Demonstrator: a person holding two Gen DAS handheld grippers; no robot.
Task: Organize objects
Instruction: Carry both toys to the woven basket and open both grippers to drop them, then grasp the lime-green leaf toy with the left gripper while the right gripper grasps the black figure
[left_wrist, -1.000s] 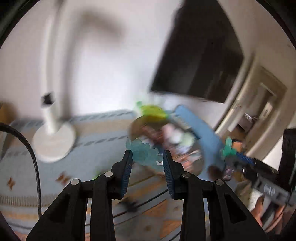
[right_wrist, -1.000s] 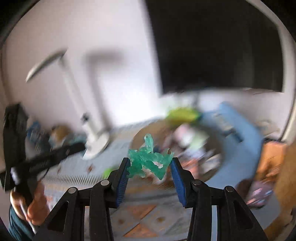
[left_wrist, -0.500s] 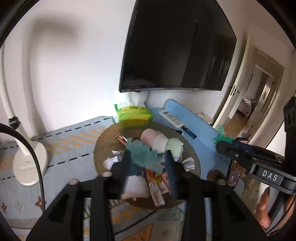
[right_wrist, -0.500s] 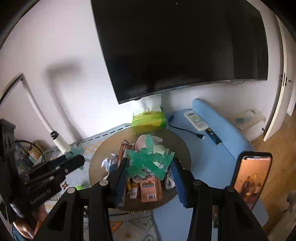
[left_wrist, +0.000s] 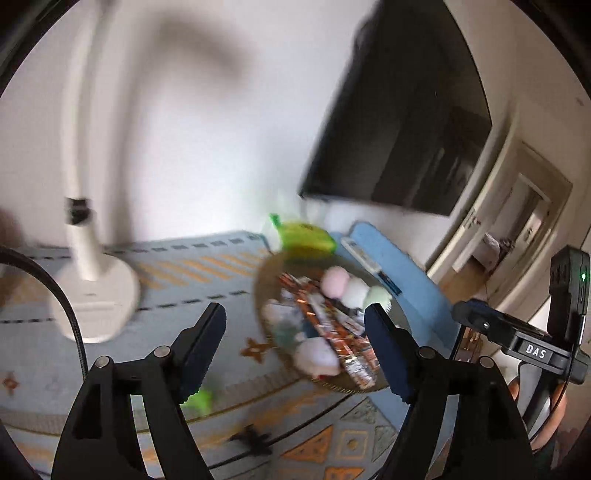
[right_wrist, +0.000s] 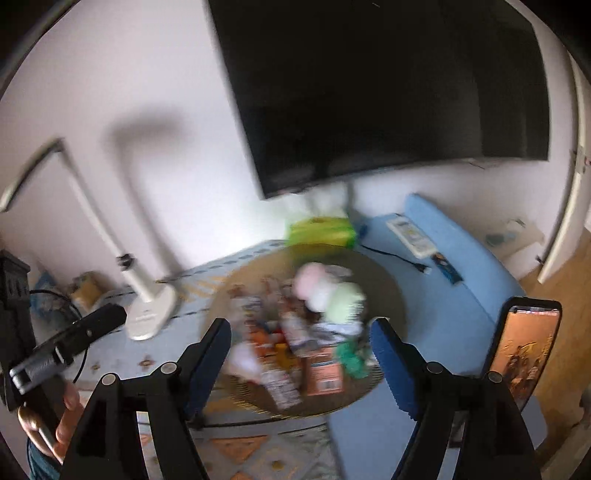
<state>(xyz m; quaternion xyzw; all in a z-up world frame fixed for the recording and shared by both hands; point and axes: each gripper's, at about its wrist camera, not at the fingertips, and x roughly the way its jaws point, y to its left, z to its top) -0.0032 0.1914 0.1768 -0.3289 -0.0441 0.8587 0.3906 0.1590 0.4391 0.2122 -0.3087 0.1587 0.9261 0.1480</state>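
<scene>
A round woven tray (right_wrist: 388, 288) holds several snack packets (right_wrist: 325, 373), pastel plush balls (right_wrist: 325, 291) and a teal toy figure (right_wrist: 351, 358) at its right front. It also shows in the left wrist view (left_wrist: 266, 284), blurred, with a faint teal shape (left_wrist: 286, 330) among the packets. My left gripper (left_wrist: 295, 343) is open and empty above the cloth just left of the tray. My right gripper (right_wrist: 301, 356) is open and empty above the tray's front.
A white desk lamp (left_wrist: 92, 288) stands at the left on the patterned cloth (left_wrist: 184, 266). A green tissue pack (right_wrist: 321, 230) and a remote (right_wrist: 410, 234) lie behind the tray. A phone (right_wrist: 524, 350) stands at the right. A small green object (left_wrist: 197, 400) lies on the cloth.
Both grippers have opened wide. The teal figures they held are out of the jaws; one now lies on the tray's right front. The left view has swung left.
</scene>
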